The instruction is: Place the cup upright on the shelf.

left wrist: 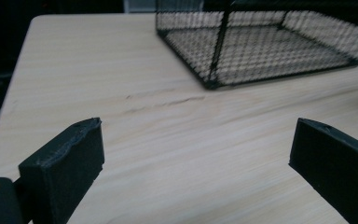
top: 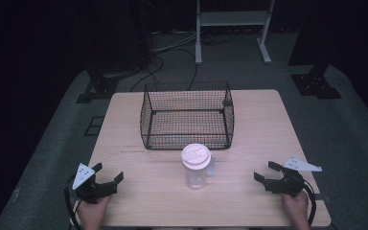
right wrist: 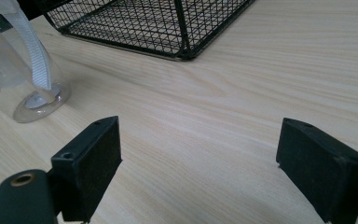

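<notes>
Big pale wooden worktop [top: 263,124] on a grey floor. Black wire basket [top: 188,115] sitting at the middle of the far half, nothing inside. Clear plastic bottle [top: 196,166] with a white lid and a white strap, standing upright just in front of the basket, near the middle. Left claw [top: 109,173] low over the near left corner, held by a hand [top: 92,211], jaws spread wide, gripping nothing. Right claw [top: 264,171] low over the near right side, held by the other hand [top: 295,207], jaws also spread wide, gripping nothing. Both well apart from the bottle, one on each side.
</notes>
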`<state>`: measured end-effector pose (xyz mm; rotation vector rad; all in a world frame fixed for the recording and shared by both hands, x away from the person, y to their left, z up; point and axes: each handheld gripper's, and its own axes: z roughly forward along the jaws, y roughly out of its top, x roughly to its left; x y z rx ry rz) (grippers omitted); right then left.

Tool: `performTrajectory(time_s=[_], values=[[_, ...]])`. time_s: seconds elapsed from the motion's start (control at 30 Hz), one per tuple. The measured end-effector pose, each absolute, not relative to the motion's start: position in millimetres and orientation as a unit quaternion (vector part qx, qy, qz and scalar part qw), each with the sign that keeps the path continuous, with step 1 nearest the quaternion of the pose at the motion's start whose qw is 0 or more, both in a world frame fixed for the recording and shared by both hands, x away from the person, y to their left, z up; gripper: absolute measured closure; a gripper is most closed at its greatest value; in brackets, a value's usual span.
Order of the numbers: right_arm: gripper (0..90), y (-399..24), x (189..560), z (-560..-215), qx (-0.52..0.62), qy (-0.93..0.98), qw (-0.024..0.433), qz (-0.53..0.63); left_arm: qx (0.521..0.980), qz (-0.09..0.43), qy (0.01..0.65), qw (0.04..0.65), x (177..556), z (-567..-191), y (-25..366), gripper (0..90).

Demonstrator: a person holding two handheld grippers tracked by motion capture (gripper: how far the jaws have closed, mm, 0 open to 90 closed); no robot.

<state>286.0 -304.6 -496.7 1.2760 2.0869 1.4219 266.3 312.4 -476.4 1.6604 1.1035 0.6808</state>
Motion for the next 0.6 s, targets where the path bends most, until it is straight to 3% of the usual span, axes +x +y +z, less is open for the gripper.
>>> performTrajectory(time_s=[0.6], values=[[12.9, -305, 286, -496, 0.449, 0.727, 0.157, 0.495, 0.716, 0.268, 0.403, 0.503, 290, -444, 278, 1.9]])
